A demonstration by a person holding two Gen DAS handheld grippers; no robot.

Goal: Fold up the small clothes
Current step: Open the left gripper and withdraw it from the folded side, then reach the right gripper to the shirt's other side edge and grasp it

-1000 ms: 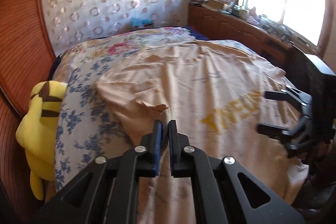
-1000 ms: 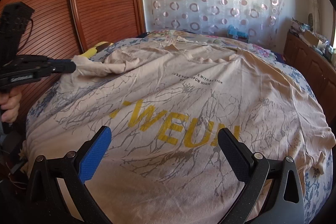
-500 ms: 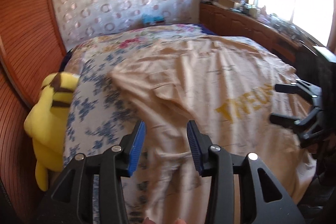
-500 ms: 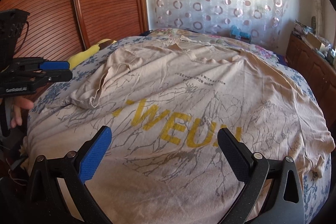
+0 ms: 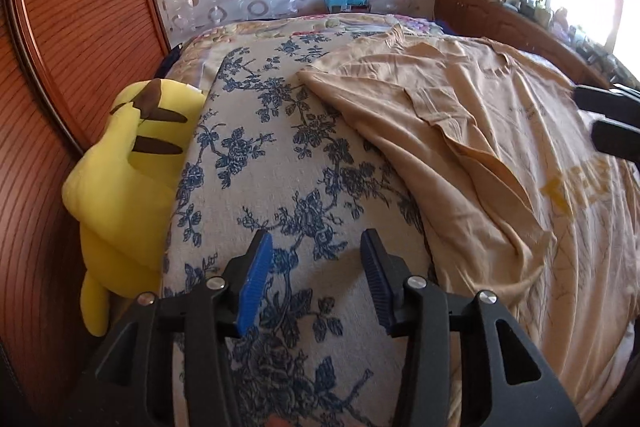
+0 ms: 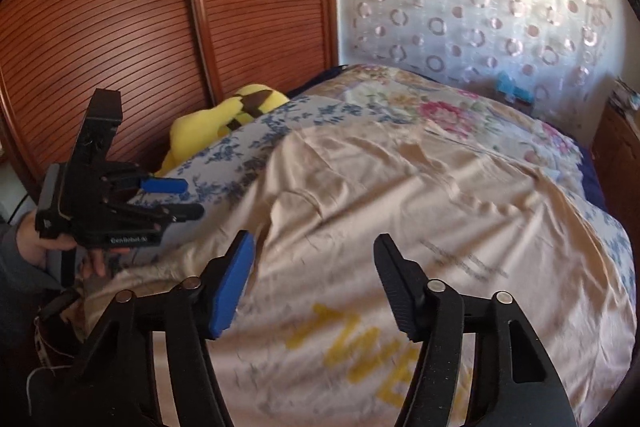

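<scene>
1. Blue-padded and black-framed, my left claw (image 5: 314, 281) hangs over the floral bedspread (image 5: 280, 163) just beside the shirt's near edge; its jaws are opening and nothing lies between them. I judge it sits off the cloth because it is free to pick a new edge.
2. My right claw (image 6: 314, 285) hovers above the printed chest of the beige T-shirt (image 6: 420, 195); its jaws are closing, yet the pads grip no fabric that I can see, so it holds nothing.
3. From the right wrist view the left claw (image 6: 168, 199) shows at the shirt's left margin, a hand (image 6: 36, 247) wrapped round its handle.
4. The T-shirt lies spread front-up across the bed, yellow lettering (image 6: 360, 347) toward me, collar away. One sleeve (image 5: 448, 115) lies folded in onto the body, which I read as the first fold made.
5. A yellow plush toy (image 5: 128, 179) is wedged between bed and wooden wardrobe (image 6: 140, 7), clear of the work.
6. No basket, box or bin is in view; the bed alone carries the garment.
</scene>
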